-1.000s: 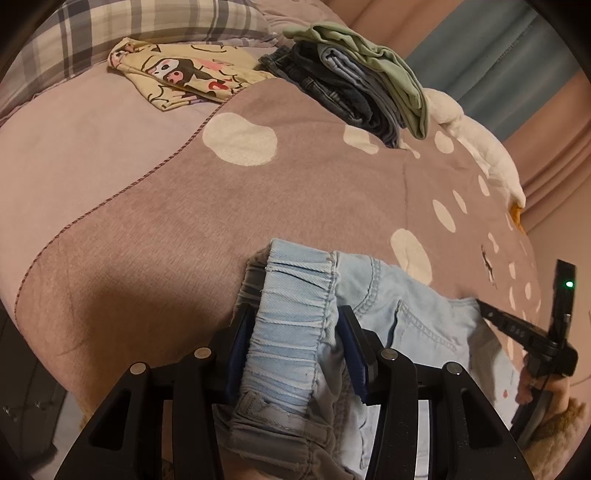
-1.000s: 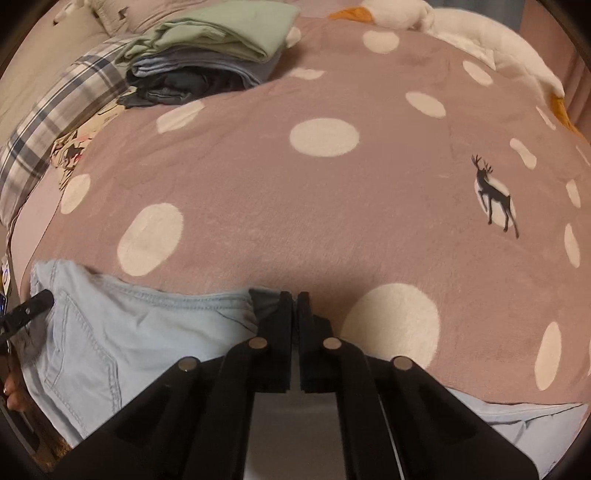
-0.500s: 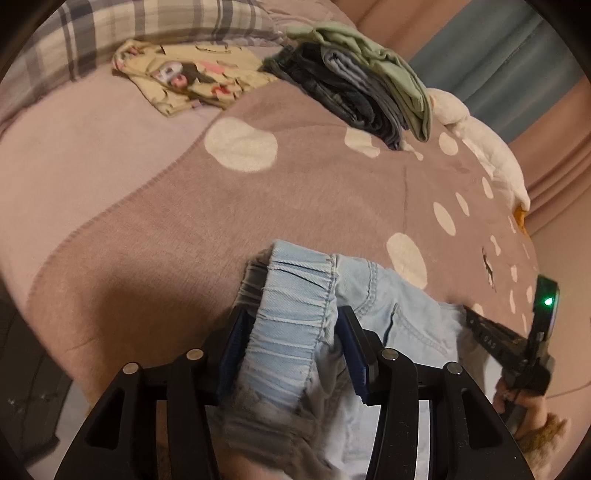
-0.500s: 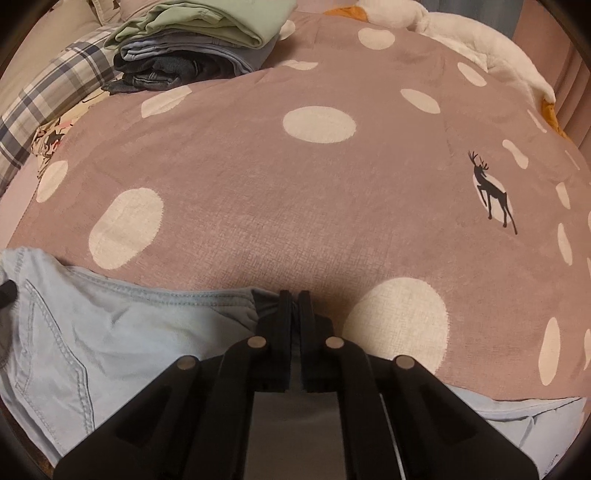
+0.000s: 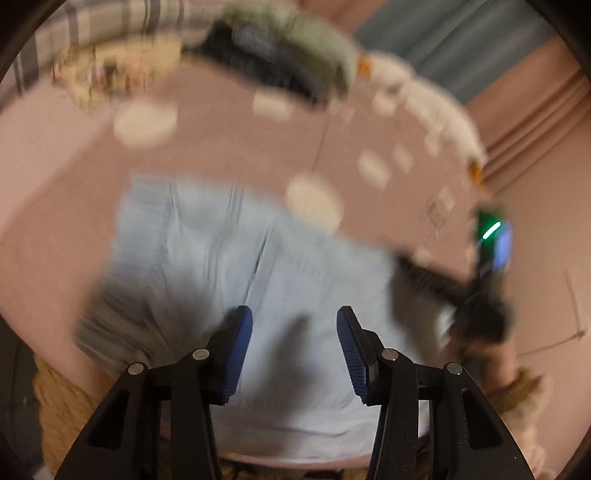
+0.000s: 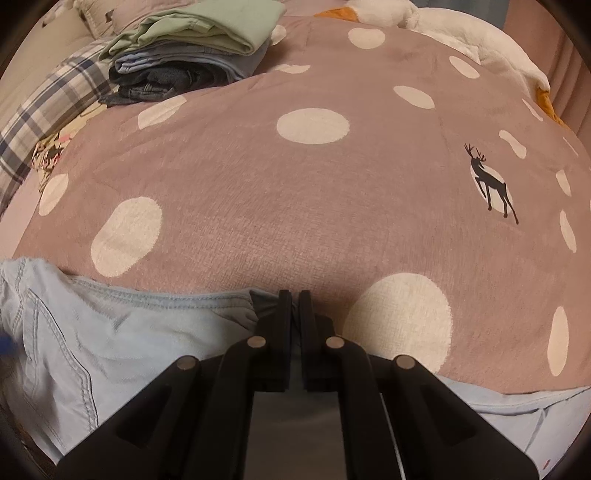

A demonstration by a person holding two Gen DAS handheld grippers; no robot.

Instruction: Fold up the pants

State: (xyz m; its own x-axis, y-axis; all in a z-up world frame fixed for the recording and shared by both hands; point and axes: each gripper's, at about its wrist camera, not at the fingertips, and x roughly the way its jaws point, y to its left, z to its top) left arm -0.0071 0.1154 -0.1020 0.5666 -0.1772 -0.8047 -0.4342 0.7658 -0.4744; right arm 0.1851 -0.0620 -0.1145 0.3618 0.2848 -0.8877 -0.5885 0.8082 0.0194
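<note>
Light blue denim pants (image 5: 229,258) lie on a brown blanket with cream dots (image 5: 229,147); the left wrist view is blurred by motion. My left gripper (image 5: 294,321) is open and empty, hovering over the pants. My right gripper (image 6: 294,295) is shut on the edge of the pants (image 6: 122,325), low on the blanket (image 6: 295,192). The right gripper also shows in the left wrist view (image 5: 472,306), at the right edge of the pants.
A stack of folded clothes (image 6: 199,40) sits at the far left of the bed, beside a plaid pillow (image 6: 40,110) and a patterned yellow garment (image 5: 110,74). A white plush toy (image 6: 461,33) lies at the far right. A curtain (image 5: 461,48) hangs behind.
My left gripper has let go of the pants' waistband and pulled back; its jaws now stand wide and empty. The right gripper stays shut on the pants.
</note>
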